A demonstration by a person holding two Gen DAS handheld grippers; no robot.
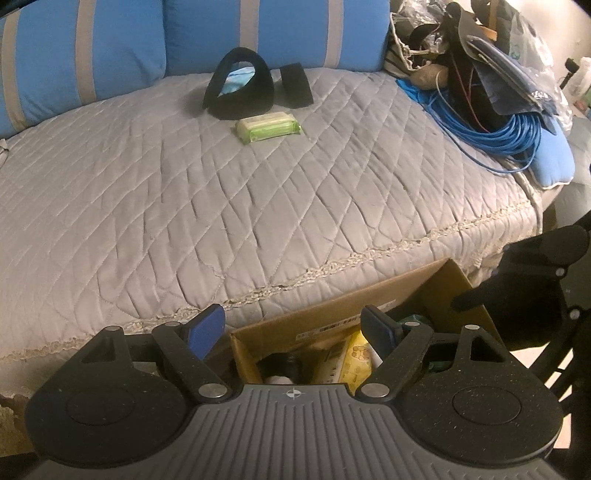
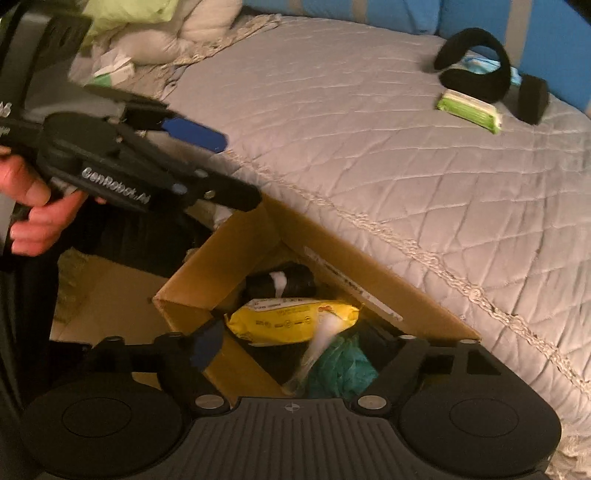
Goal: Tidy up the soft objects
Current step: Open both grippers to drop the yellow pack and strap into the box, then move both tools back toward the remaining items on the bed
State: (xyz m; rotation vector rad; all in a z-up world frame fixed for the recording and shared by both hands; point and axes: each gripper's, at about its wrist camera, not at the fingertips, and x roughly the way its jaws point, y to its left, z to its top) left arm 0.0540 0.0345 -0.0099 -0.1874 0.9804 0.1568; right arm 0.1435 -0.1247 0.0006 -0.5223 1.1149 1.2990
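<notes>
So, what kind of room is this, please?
Probably a bedroom: a quilted grey bedspread, blue striped pillows behind it, and a cardboard box of soft things standing beside the bed.

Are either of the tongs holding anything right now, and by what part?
Nothing is held. The left tongs and the right tongs both stand open over the cardboard box, with nothing gripped between their pads.

Quilted grey cloth bedspread [image 1: 184, 192], brown matt cardboard box [image 2: 236, 243], glossy, probably plastic, yellow packet [image 2: 280, 325].
</notes>
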